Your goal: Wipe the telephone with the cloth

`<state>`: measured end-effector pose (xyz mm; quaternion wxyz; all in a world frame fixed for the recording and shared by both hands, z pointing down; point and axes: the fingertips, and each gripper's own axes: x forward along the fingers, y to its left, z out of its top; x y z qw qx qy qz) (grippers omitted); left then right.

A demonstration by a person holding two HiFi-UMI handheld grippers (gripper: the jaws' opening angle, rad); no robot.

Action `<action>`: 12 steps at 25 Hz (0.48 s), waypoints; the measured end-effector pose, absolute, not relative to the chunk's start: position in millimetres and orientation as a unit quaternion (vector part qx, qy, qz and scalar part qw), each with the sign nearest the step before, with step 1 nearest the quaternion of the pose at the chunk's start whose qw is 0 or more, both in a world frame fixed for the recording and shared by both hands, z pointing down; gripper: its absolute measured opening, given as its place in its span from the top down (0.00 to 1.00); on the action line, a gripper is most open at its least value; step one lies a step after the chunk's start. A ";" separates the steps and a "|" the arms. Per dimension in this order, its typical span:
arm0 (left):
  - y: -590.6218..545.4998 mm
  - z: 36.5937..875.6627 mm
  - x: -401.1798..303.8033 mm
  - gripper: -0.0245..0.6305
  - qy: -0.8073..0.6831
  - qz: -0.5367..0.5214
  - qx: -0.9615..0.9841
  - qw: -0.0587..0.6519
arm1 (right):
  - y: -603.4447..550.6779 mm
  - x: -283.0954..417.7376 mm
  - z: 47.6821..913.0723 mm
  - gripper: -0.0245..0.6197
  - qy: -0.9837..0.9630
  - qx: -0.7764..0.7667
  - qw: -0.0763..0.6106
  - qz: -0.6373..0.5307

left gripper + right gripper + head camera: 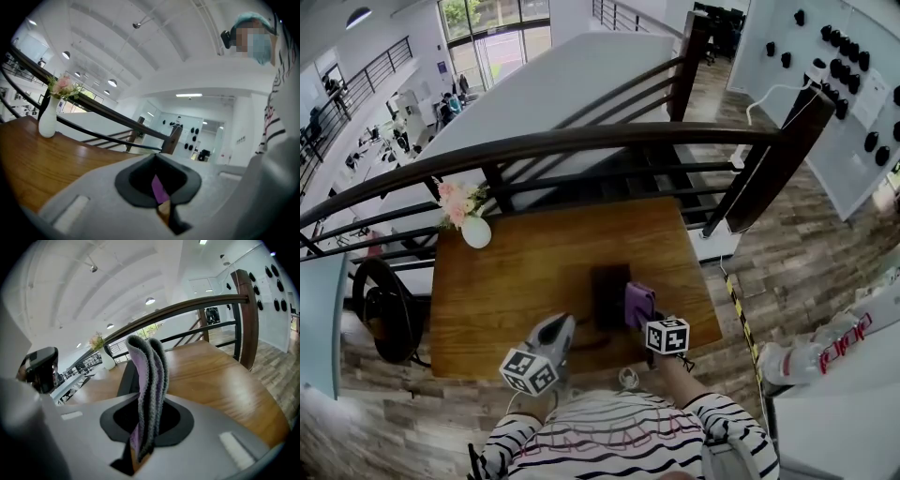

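A dark telephone [607, 292] lies on the wooden table [525, 267], near its front edge. My right gripper [647, 321] is shut on a folded purple and grey cloth [638, 303], which rests against the phone's right side. In the right gripper view the cloth [149, 376] stands up from between the jaws of the gripper [144, 430], with the phone [125, 379] just behind it. My left gripper [566, 326] hovers left of the phone, jaws together and empty. The left gripper view shows a purple sliver of cloth [159, 188] past the tips.
A white vase of pink flowers [473, 229] stands at the table's far left corner. A dark railing [581, 141] runs behind the table. A black round object [386, 309] sits on the floor to the left. A white cable [628, 378] lies at the front edge.
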<state>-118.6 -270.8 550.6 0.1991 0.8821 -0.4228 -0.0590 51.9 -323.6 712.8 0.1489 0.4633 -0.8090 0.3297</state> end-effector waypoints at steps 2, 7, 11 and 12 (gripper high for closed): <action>-269.1 551.6 -124.7 0.96 -0.429 -0.059 0.879 0.200 | -321.0 35.6 705.0 0.88 -0.820 0.449 0.137 0.326; -263.0 551.6 -148.3 0.96 -0.449 -0.063 0.868 0.201 | -310.0 -21.3 696.5 0.88 -0.849 0.397 0.131 0.324; -254.7 553.5 -170.8 0.96 -0.470 -0.065 0.857 0.201 | -300.5 -57.5 709.2 0.88 -0.859 0.366 0.146 0.327; -252.2 554.4 -176.9 0.96 -0.476 -0.065 0.854 0.201 | -298.0 -64.1 713.1 0.88 -0.860 0.360 0.150 0.330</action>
